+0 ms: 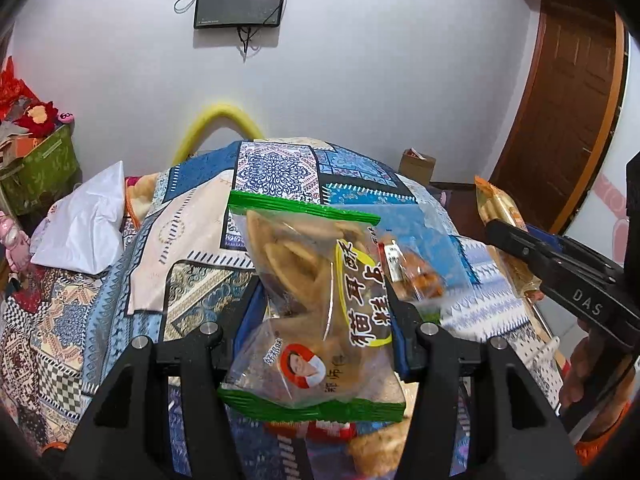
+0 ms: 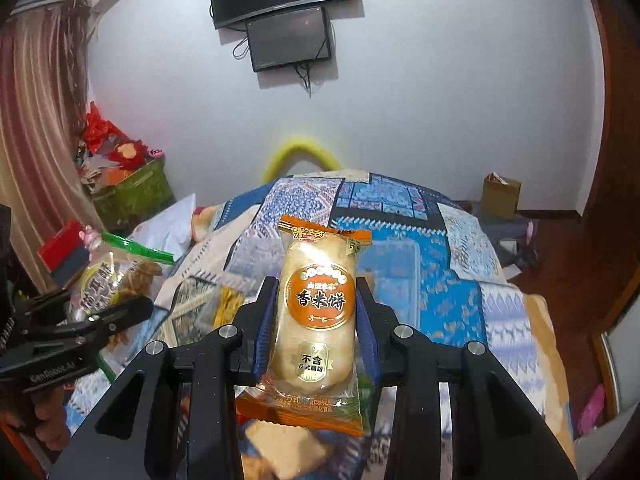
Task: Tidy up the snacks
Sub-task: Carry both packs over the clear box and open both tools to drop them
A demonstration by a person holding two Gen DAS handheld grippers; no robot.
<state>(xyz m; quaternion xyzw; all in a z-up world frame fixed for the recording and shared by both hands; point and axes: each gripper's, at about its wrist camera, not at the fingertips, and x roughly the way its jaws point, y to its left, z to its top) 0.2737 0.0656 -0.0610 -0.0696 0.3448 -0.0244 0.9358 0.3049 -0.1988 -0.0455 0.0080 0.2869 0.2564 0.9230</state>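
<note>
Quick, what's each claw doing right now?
Left claw: closed on the green-edged bag.
Right claw: closed on the orange rice cracker pack.

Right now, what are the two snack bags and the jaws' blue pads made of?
Green-edged bag: looks like thin clear plastic film, glossy; the snacks show through and it crinkles. Orange bag: also seems to be shiny plastic film, clear in the middle, printed at the crimped ends. Blue pads: probably rubber or soft plastic, matte and ribbed, though that is hard to tell for sure.
</note>
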